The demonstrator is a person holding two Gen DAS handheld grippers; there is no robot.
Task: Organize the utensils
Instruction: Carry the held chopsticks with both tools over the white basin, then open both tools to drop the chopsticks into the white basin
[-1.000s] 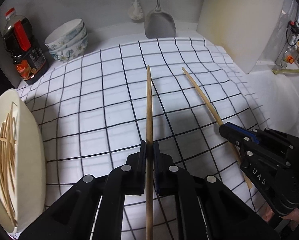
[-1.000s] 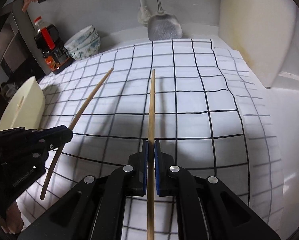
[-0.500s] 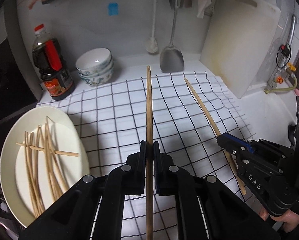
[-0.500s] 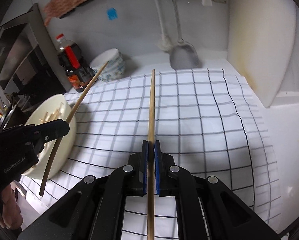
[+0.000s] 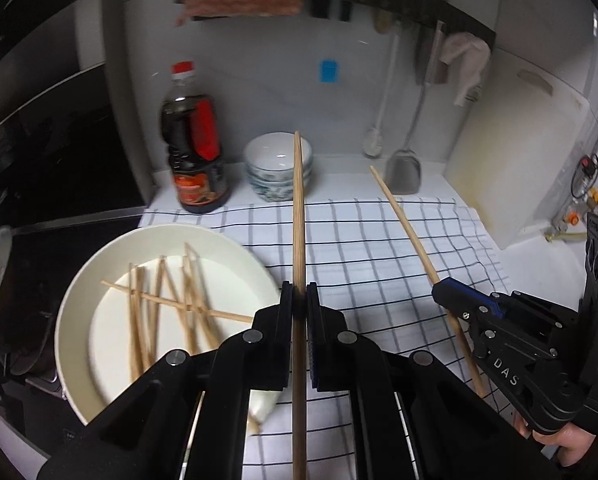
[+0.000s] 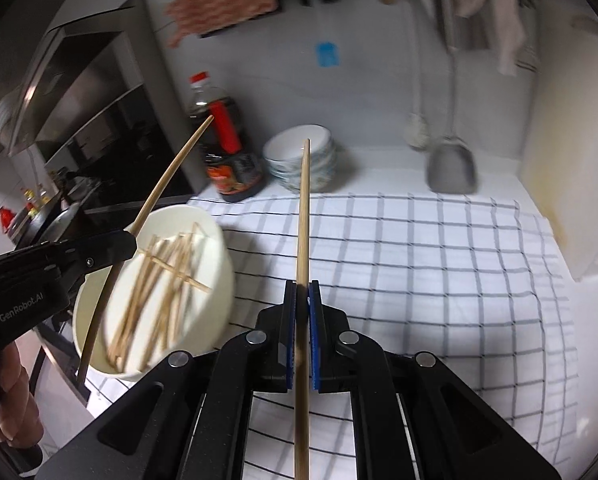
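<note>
- Far left: we log a white plate (image 5: 73, 320) on the counter (image 5: 339, 168), a loose heap of chopsticks (image 5: 167, 304) lying crossed in it
- Left gripper (image 5: 297, 300): fingers clamped tight on one chopstick (image 5: 297, 220), held in the air and pointing at the stacked bowls (image 5: 277, 160)
- Checked cloth (image 5: 379, 248) covers the counter below both tools
- Right gripper (image 6: 302, 300): fingers pinched on a second chopstick (image 6: 304, 208), also aloft, just right of the plate
</note>
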